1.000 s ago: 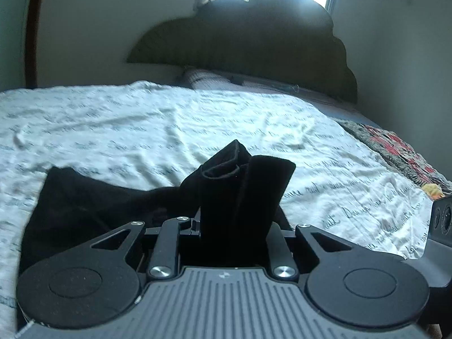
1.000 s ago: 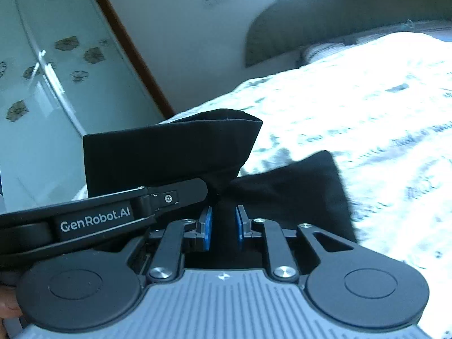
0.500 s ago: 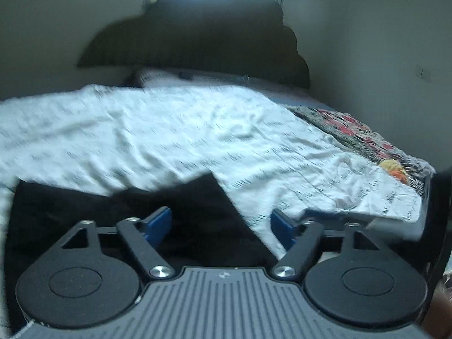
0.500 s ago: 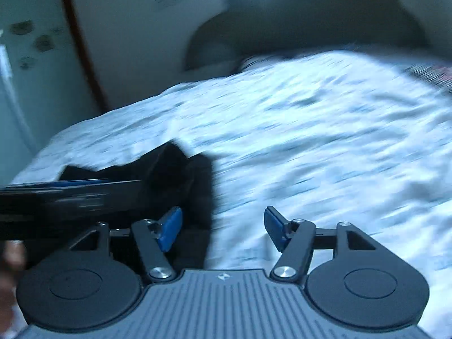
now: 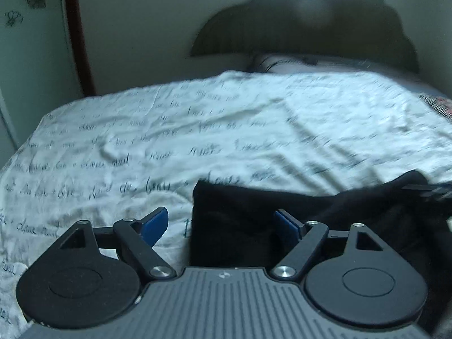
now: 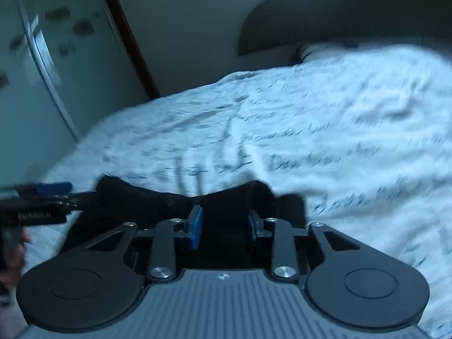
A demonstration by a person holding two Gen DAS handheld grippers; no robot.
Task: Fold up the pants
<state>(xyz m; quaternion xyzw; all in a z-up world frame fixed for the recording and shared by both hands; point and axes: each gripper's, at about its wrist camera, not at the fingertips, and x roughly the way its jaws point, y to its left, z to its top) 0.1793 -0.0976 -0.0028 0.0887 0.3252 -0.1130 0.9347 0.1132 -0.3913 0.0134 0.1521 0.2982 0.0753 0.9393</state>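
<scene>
The black pants (image 5: 240, 220) lie bunched on the white bed sheet near the front edge of the bed. My left gripper (image 5: 221, 226) is open, its jaws wide apart around the left edge of the pants. In the right wrist view the pants (image 6: 158, 203) lie as a low dark heap. My right gripper (image 6: 224, 226) has its blue pads part closed, with black fabric between them; the pads do not look pressed on it. The left gripper also shows in the right wrist view (image 6: 53, 189) at the left, beside the heap.
The bed sheet (image 5: 197, 130) is white with script print and has wrinkles. A dark headboard (image 5: 310, 22) and a pillow (image 5: 282, 62) stand at the far end. A patterned cloth (image 5: 438, 104) lies at the right edge. A glass wardrobe door (image 6: 42, 56) stands to the left.
Both grippers let go of the raised pants a second ago and the fabric dropped onto the bed. Since half a second ago both views swung left and the right jaws narrowed around the fabric.
</scene>
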